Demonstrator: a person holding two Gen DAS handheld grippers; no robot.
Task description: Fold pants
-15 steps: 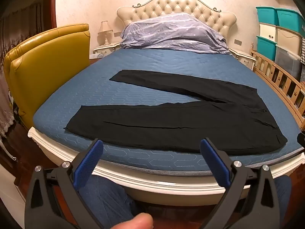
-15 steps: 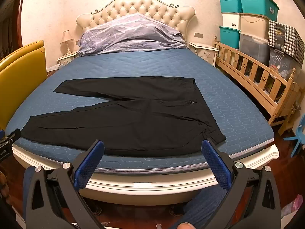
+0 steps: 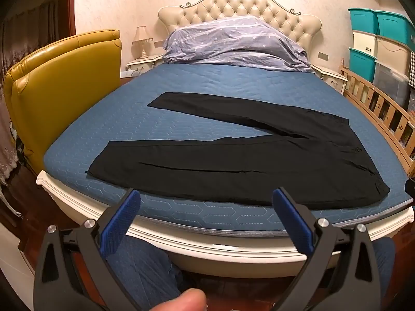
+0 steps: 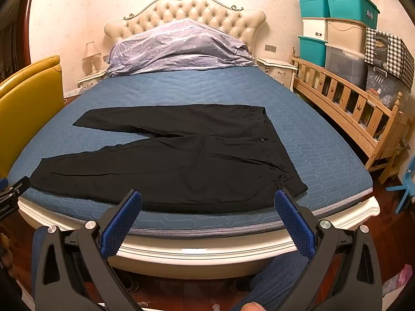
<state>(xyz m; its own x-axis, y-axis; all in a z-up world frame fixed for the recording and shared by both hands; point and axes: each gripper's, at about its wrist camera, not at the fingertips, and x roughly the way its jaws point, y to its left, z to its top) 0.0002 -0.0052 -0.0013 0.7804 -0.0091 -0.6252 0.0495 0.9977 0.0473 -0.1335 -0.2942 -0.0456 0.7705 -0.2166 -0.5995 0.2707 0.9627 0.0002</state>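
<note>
A pair of black fabric pants (image 3: 249, 165) is lying flat and unfolded on the blue quilted mattress (image 3: 207, 83) of a bed, close to its near edge. Its long axis is running left to right across the bed: the waistband (image 4: 275, 142), with a dark button showing, is pointing right, and both leg hems are pointing left. The near leg is lying roughly parallel to the near edge of the mattress, while the far leg is angling away toward the far left, so the two legs are spreading apart in a narrow V.

The left gripper (image 3: 206, 199), black with blue ribbed pads, is hovering short of the near bed edge, its jaws standing wide apart with nothing between them. The right gripper (image 4: 207, 200) is doing the same, spread fully and gripping nothing, its right pad lining up with the near waist corner of the pants without touching it.

Small print is showing on the teal and beige plastic storage bins (image 4: 337, 23) stacked at the far right, but it is too small to read. A mustard-yellow leather armchair (image 3: 64, 85) is standing just beside the left side of the bed.
</note>
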